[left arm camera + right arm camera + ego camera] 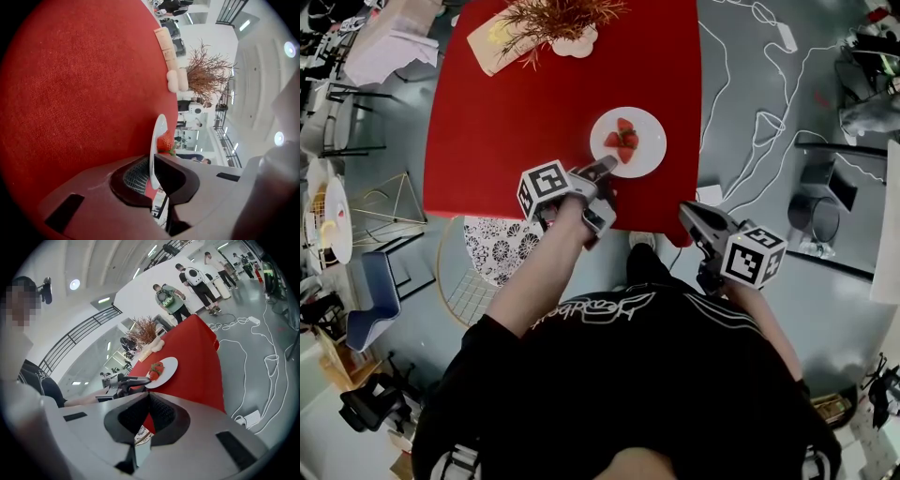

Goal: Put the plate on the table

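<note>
Two grippers: both are held low in front of a person in a black shirt (628, 375), one reaching over the table and one hanging back from it.
Right gripper (691, 216) (149, 401): the claw is pressed together with nothing in it. It hangs over the grey floor (825, 309) just beside the table's near right corner, apart from the plate.
Left gripper (605, 171) (153, 174): the claw is pinching the near rim of the plate, with one jaw on each face of the rim.
Plate (645, 161) (157, 133) (169, 365): white and round, it lies on the red table close to the near edge and towards the right side. The rim nearest the person is the part in the left claw.
Strawberries (622, 139) (165, 141) (156, 370): a small red heap with green tops sits mid-plate, beyond the jaws.
Table (516, 112) (70, 93) (199, 357): red-topped, it runs away from the person.
Chair (497, 248): it has a patterned seat and stands at the table's near left corner, under the left arm.
Far end: dried branches (558, 14) (206, 70) (145, 331) stand in a pale holder (575, 42) (177, 79), just beside a light wooden board (487, 42) (165, 42).
Cables (759, 122) (243, 352): white loops lie on the floor to the right of the table.
People (169, 297): several stand well beyond the table's far end, seen in the right gripper view.
</note>
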`<state>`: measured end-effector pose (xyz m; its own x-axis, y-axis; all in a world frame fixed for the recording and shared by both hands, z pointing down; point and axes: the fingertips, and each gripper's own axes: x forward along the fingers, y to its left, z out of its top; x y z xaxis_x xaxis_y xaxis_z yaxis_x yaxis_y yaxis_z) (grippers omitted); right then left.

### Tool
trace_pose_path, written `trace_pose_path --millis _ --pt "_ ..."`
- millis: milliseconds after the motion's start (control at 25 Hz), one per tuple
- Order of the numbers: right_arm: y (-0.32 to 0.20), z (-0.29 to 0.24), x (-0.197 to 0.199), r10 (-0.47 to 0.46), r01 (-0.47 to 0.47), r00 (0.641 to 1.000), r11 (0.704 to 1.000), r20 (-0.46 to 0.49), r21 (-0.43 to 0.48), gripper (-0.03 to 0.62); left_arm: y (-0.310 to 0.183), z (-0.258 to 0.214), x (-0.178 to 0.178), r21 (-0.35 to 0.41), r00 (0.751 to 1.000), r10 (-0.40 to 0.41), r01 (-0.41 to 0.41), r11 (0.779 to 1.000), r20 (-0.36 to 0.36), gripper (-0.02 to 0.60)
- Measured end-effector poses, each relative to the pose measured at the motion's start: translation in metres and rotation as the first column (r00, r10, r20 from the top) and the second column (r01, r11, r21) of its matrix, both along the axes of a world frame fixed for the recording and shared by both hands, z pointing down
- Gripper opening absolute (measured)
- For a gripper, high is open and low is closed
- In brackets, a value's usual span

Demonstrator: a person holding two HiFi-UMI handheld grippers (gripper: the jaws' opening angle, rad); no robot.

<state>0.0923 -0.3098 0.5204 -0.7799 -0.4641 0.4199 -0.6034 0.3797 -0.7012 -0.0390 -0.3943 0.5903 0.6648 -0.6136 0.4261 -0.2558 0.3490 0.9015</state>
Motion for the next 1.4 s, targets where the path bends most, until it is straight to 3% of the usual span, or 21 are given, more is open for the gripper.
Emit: trace_pose_path --millis 120,240,360,560,760,880,1040,1200,1280,1400 --pt "0.002 -0.002 -0.004 0.003 -0.003 1.000 1.000 0.025 -0.007 0.008 0.002 -0.001 0.002 -0.008 0.999 -0.008 0.008 1.000 -0.035 0.020" --pt "0.003 -0.003 -0.010 -0.008 0.008 0.999 1.000 0.032 0.003 0.008 -0.001 -0.007 0.006 0.023 0.998 -0.002 0.003 1.000 -0.066 0.095" --pt "0.009 -0.002 -0.012 -0.015 0.015 0.999 1.000 0.037 -0.006 0.008 0.002 -0.011 0.006 0.039 0.995 -0.009 0.013 0.999 -0.103 0.123" --pt "0.013 -0.002 -0.012 -0.011 0.011 0.999 1.000 0.042 -0.008 0.008 -0.001 -0.018 0.003 0.109 0.995 -0.006 0.017 0.994 -0.102 0.152" --pt "0.024 0.004 -0.008 0.002 0.000 0.999 0.999 0.042 -0.037 0.008 0.005 -0.024 0.008 0.184 0.997 0.080 -0.079 0.980 0.003 0.161" --pt "0.027 0.006 -0.008 0.009 -0.006 0.998 0.999 0.057 -0.050 0.008 0.009 -0.027 0.015 0.230 0.980 0.163 -0.185 0.956 0.111 0.166" --pt "0.029 0.003 -0.013 0.002 0.002 0.997 0.999 0.075 -0.050 0.008 0.015 -0.025 0.021 0.251 0.915 0.281 -0.356 0.900 0.289 0.175" --pt "0.031 0.001 -0.015 -0.007 0.011 0.997 0.999 0.082 -0.043 0.008 0.022 -0.022 0.025 0.242 0.835 0.364 -0.486 0.840 0.412 0.183" --pt "0.031 0.000 -0.015 -0.006 0.010 0.996 0.999 0.087 -0.045 0.008 0.025 -0.021 0.027 0.237 0.788 0.390 -0.543 0.806 0.477 0.190" --pt "0.031 0.000 -0.015 -0.009 0.014 0.996 0.999 0.092 -0.047 0.008 0.031 -0.018 0.029 0.203 0.697 0.436 -0.633 0.747 0.570 0.195"
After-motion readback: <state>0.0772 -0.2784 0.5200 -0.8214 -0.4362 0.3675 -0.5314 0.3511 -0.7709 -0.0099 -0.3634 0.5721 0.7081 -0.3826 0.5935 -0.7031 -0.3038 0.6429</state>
